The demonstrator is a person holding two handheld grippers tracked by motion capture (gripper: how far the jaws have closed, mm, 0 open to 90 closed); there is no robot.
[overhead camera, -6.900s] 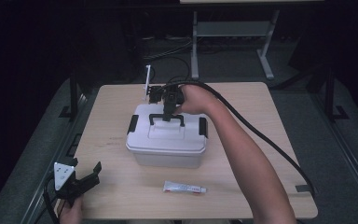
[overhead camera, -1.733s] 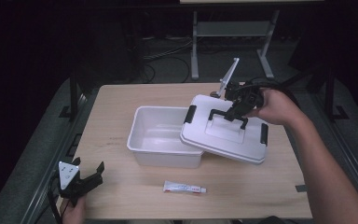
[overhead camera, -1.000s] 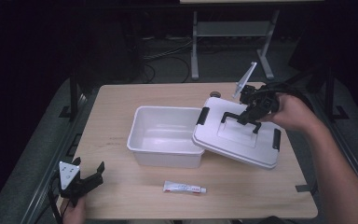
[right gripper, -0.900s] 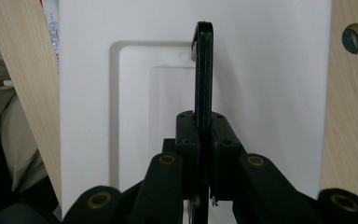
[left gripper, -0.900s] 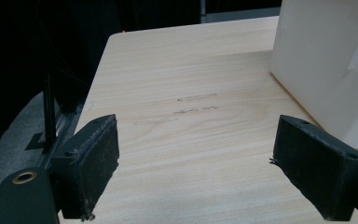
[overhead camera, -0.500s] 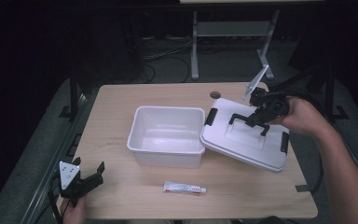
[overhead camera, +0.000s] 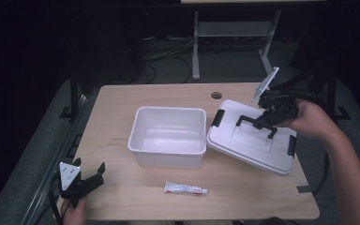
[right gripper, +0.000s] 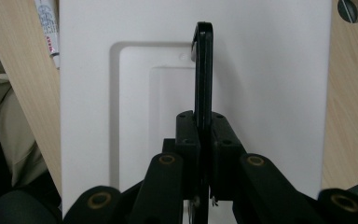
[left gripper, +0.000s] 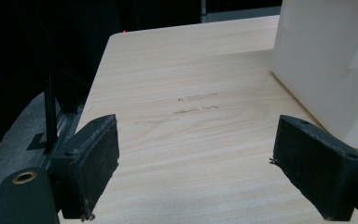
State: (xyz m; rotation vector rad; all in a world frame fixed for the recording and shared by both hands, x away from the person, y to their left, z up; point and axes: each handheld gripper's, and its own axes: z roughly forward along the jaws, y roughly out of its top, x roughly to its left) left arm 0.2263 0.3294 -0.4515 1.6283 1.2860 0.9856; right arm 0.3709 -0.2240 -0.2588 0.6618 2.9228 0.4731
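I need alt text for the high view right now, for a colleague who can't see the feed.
The right gripper holds a white lid tilted by its black handle, right of an open white bin on a wooden table. A small tube lies in front of the bin. The left gripper rests open at the table's near left corner.

Bright, even light on the table, dark surroundings, soft focus.
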